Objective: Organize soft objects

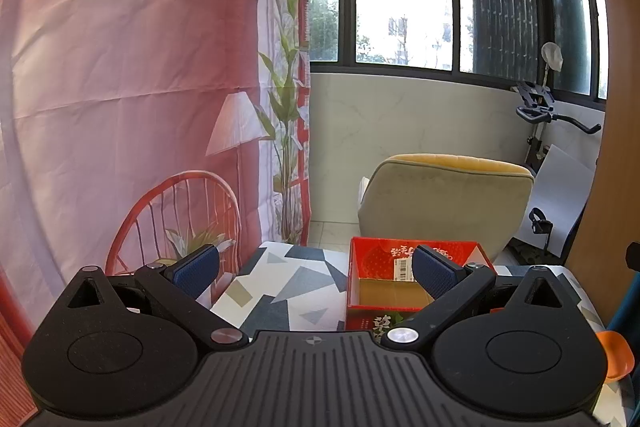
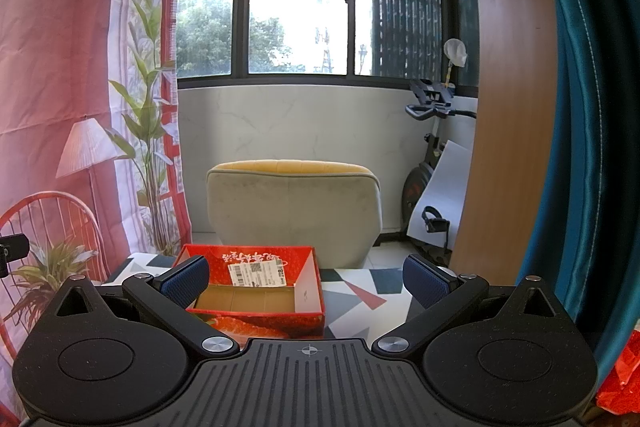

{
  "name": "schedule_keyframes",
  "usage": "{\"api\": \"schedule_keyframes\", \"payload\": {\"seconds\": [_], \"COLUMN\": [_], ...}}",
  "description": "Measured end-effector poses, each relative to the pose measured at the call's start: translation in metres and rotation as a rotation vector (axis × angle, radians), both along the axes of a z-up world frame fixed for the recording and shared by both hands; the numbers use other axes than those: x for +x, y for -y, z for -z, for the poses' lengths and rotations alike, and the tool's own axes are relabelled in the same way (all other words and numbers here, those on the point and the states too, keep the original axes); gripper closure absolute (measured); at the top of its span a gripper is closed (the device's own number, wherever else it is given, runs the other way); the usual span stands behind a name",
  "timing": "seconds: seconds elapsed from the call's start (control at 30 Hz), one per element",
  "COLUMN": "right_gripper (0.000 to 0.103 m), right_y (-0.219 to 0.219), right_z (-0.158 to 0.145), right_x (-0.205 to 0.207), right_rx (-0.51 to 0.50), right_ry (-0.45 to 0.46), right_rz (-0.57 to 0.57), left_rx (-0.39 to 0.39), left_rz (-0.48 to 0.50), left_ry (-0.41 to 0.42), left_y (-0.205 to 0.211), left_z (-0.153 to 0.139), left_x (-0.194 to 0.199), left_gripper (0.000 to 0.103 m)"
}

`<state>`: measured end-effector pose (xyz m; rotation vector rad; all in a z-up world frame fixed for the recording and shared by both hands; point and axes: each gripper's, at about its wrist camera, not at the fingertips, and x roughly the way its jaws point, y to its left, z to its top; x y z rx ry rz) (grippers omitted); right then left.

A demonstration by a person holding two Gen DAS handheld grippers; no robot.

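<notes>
A red cardboard box (image 1: 400, 263) with a strawberry print and a white barcode label stands open on the patterned table (image 1: 288, 287); its brown inside looks empty. It also shows in the right wrist view (image 2: 308, 291). My left gripper (image 1: 316, 267) is open and empty, held above the table with its right finger over the box. My right gripper (image 2: 306, 279) is open and empty, with its left finger over the box's left side. No soft objects are plainly visible on the table.
A beige and yellow armchair (image 2: 294, 203) stands behind the table. A pink printed backdrop (image 1: 120, 87) hangs at the left. An exercise bike (image 2: 428, 187) and a wooden panel (image 2: 508, 107) are at the right. An orange thing (image 1: 614, 355) lies at the table's right edge.
</notes>
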<state>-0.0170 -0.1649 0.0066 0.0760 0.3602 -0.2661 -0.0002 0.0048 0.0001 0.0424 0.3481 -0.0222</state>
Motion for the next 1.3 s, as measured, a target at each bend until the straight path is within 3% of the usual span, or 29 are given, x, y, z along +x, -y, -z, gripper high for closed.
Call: {"api": "schedule_keyframes", "payload": {"seconds": [0.3,0.5,0.67,0.8,0.97,1.23,1.3], "right_gripper": [0.0,0.0,0.0,0.0,0.0,0.001,0.006], "right_y": [-0.001,0.012,0.025,0.03,0.028,0.003,0.003], "right_z": [-0.001,0.014,0.053,0.097,0.15,0.204,0.218], "right_x": [0.0,0.003,0.018,0.038,0.061,0.074,0.075], "right_rx": [0.011,0.096,0.143,0.156,0.248,0.155,0.158], "right_ry": [0.003,0.042,0.028,-0.052,-0.164,-0.275,-0.317], "right_rz": [-0.008,-0.067,-0.102,-0.095,-0.163,-0.183,-0.186], "left_rx": [0.014,0.066,0.095,0.133,0.13,0.118,0.097], "left_rz": [-0.003,-0.02,-0.049,-0.018,0.037,0.112,0.131], "left_ry": [-0.004,0.0,-0.026,-0.075,-0.177,-0.268,-0.292], "left_y": [0.0,-0.001,-0.008,-0.009,-0.015,-0.018,-0.016], "left_z": [0.002,0.021,0.052,0.085,0.131,0.183,0.191], "left_x": [0.004,0.012,0.03,0.046,0.066,0.076,0.078], "left_gripper": [0.0,0.0,0.0,0.0,0.0,0.001,0.006]}}
